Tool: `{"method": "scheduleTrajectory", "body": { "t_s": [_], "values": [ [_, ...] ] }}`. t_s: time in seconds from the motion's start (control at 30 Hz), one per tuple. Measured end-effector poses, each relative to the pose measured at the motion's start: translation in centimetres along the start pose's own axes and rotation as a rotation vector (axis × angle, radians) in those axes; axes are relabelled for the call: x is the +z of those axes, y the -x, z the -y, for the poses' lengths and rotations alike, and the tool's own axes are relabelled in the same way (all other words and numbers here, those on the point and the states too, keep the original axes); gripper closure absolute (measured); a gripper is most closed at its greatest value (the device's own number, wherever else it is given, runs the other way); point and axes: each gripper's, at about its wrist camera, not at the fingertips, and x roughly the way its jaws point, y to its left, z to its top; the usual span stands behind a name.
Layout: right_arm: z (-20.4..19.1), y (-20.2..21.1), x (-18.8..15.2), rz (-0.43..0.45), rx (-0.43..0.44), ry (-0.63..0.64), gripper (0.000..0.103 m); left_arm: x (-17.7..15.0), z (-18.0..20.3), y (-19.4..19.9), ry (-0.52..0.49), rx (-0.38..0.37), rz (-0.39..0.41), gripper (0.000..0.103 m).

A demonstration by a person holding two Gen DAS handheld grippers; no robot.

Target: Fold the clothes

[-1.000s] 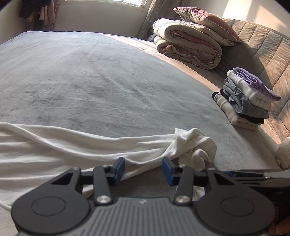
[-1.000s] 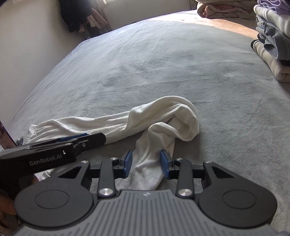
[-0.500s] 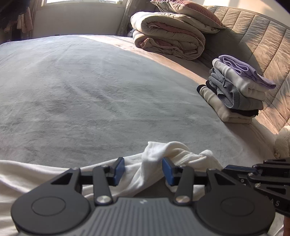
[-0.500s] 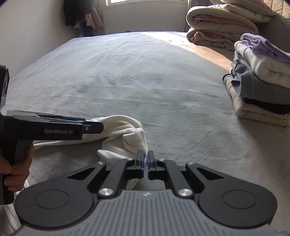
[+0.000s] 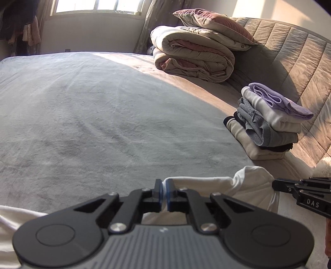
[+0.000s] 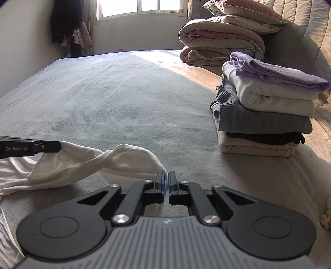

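Both grippers are pinching the white garment at the near edge of the grey bed: left gripper and right gripper, jaws clamped on fabric (probably a sleeve). Folded clothes stack sits far right.

Both wrist views low over the bed, facing the window, sharing the folded stack

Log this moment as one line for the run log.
phase: grasp | left gripper: shut on white garment | right gripper: shut on white garment | garment: bunched on bed | folded stack: untouched
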Motion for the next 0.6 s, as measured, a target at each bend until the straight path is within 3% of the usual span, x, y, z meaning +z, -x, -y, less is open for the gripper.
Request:
{"method": "scheduleTrajectory", "body": {
  "t_s": [0.47,0.6],
  "values": [
    [0.5,0.1,1.7,0.095,-0.047,0.085,0.100,3.3,1.8,-3.6,-0.081,0.100,0.009,0.099],
    [0.7,-0.5,2.5,0.135,-0.102,0.117,0.103,4.0,2.0,-4.9,-0.098,0.142,0.026,0.099]
  ]
}}
